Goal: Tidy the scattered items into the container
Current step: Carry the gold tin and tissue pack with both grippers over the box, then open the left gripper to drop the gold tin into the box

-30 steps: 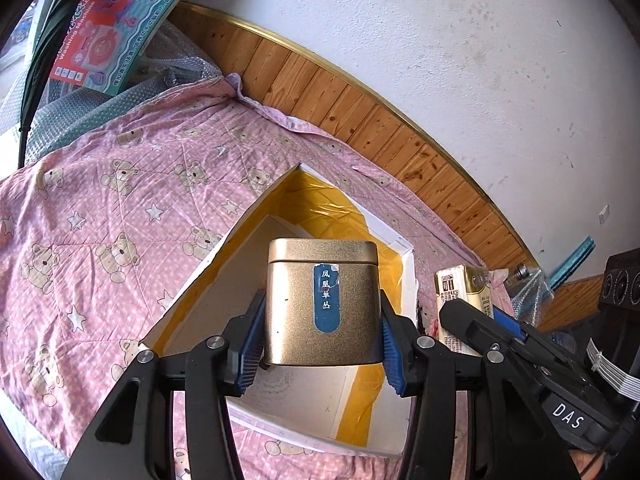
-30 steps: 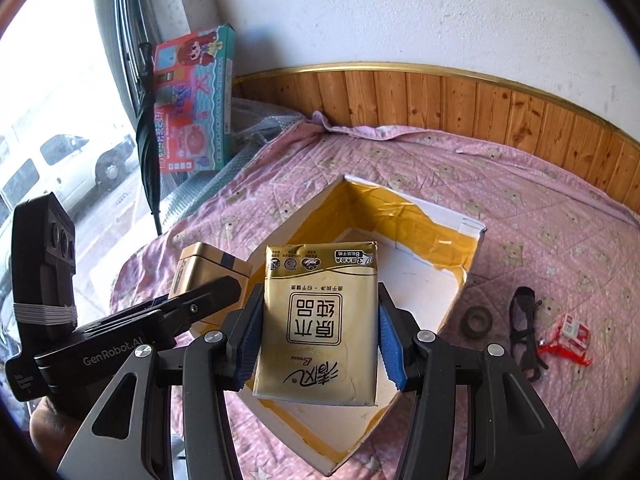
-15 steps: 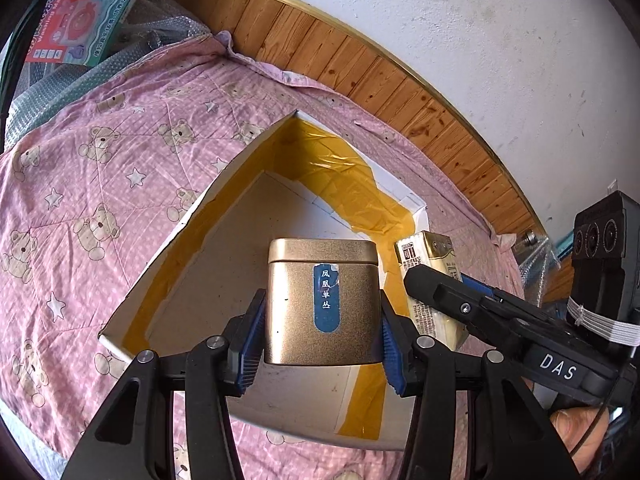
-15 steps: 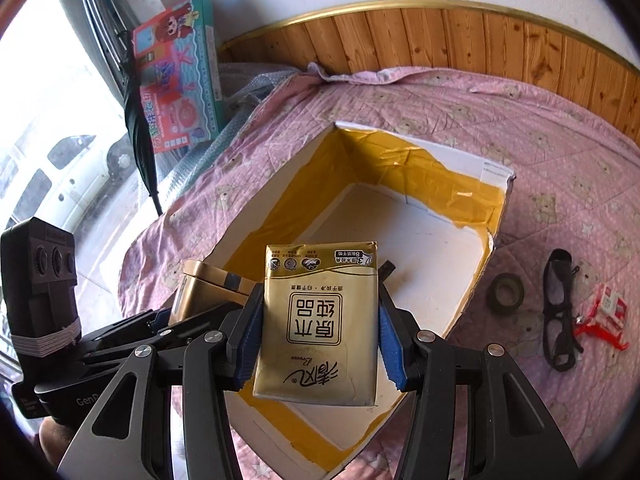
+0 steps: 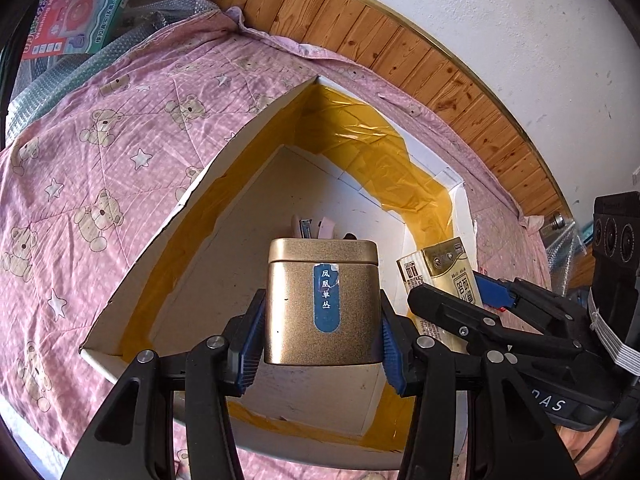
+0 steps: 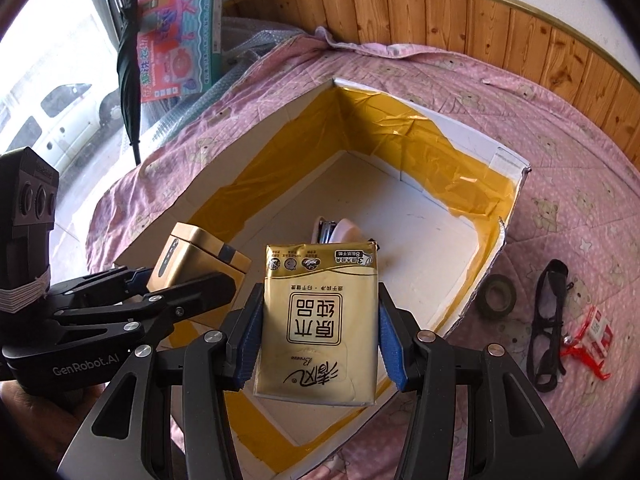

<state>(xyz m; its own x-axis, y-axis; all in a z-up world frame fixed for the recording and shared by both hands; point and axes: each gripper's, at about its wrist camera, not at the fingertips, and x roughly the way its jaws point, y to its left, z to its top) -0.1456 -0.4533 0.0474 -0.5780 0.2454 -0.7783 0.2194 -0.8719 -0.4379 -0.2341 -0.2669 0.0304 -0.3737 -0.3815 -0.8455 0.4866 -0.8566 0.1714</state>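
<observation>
My left gripper (image 5: 322, 340) is shut on a gold tea tin (image 5: 322, 300) with a blue label, held above the open white cardboard box (image 5: 192, 196) lined with yellow tape. My right gripper (image 6: 318, 340) is shut on a gold tissue pack (image 6: 318, 320), also over the box (image 6: 504, 240). Each gripper shows in the other's view: the tissue pack (image 5: 440, 276) at right, the tin (image 6: 192, 252) at left. A pink stapler (image 6: 336, 230) lies on the box floor, partly hidden behind the held items.
The box rests on a pink bear-print quilt (image 5: 100, 152). To its right lie a dark tape roll (image 6: 498, 294), black glasses (image 6: 546, 320) and a small red-and-white pack (image 6: 594, 330). A toy box (image 6: 176, 36), an umbrella (image 6: 128, 64) and wood panelling (image 6: 480, 12) lie beyond.
Both grippers have moved forward and down over the box with their items still held. The box interior now fills more of each view, and the pink stapler inside has come into sight.
</observation>
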